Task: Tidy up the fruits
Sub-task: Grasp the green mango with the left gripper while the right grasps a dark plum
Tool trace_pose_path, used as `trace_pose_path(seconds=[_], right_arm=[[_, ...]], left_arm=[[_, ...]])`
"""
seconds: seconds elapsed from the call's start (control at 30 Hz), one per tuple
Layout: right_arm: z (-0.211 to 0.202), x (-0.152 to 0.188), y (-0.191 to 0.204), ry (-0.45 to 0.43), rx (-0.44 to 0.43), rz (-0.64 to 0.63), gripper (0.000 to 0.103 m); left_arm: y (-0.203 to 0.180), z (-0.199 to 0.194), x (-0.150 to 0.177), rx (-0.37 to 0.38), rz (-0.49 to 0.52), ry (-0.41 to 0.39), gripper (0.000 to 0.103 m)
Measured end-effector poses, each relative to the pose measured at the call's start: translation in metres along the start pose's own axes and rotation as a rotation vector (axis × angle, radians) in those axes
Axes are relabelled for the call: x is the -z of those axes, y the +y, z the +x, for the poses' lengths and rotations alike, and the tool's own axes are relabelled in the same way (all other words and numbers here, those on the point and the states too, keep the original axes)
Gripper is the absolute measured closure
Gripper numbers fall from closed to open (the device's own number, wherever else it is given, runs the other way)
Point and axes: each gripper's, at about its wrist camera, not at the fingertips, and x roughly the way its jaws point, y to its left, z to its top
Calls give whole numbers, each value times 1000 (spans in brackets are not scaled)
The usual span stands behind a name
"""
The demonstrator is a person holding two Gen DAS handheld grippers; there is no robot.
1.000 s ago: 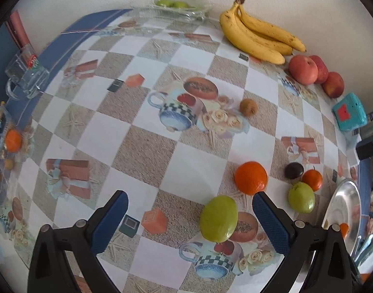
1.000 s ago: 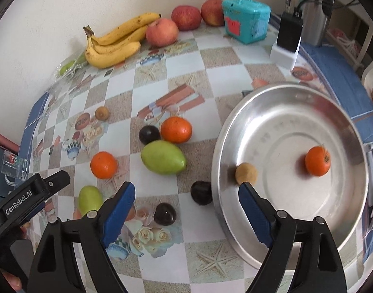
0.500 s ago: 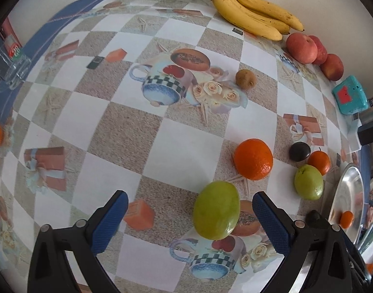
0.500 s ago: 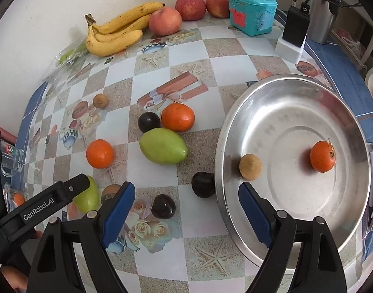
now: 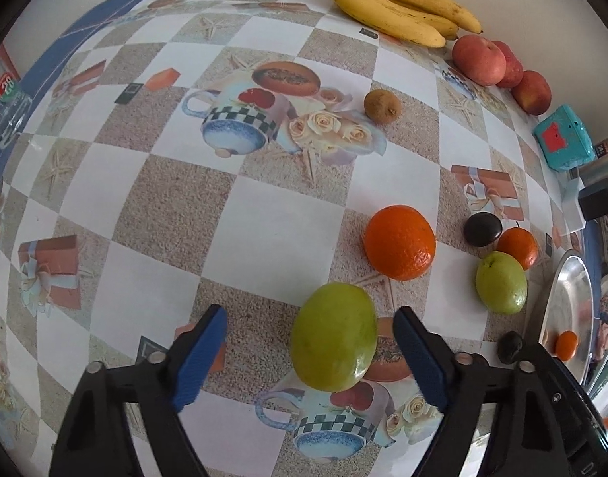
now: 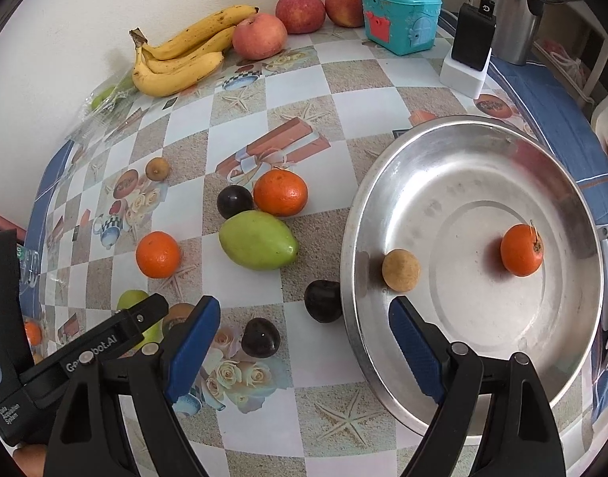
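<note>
A green mango-like fruit [image 5: 333, 336] lies on the patterned tablecloth between the blue pads of my left gripper [image 5: 311, 357]. The jaws are closing; the right pad is close to the fruit and a gap remains on the left. An orange [image 5: 399, 242] sits just beyond it. My right gripper [image 6: 302, 342] hangs open and empty over the cloth beside the left rim of the steel plate [image 6: 562, 183]. The plate holds a small orange [image 6: 520, 250] and a round brown fruit [image 6: 401, 270]. Two dark plums [image 6: 323, 300] lie near the right gripper's fingers.
A second green fruit [image 6: 258, 240], an orange [image 6: 280, 192], a dark plum [image 6: 234, 200] and another orange [image 6: 158, 254] lie mid-table. Bananas [image 6: 180, 55], apples [image 6: 260, 35], a teal box [image 6: 401, 16] and a charger [image 6: 469, 51] stand along the back wall.
My left gripper has come down closer to the green fruit and its jaws have narrowed around it. The right gripper has hardly moved and stays open.
</note>
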Motion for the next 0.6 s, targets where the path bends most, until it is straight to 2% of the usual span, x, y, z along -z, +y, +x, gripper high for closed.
trace_pose_path(seconds=[0.27,0.33,0.6], right_arm=[[-1,-1,1,-7,-1,-3,16],[-1,-1,1,-6,1,-2,16],[-1,-1,3,-11,3,-14,16]], left_arm=[[-5,-4,1,5,11,-15,57],[-5,-4,2,-10,17,-19,61],[-2,-3,0,1,8,-19,61]])
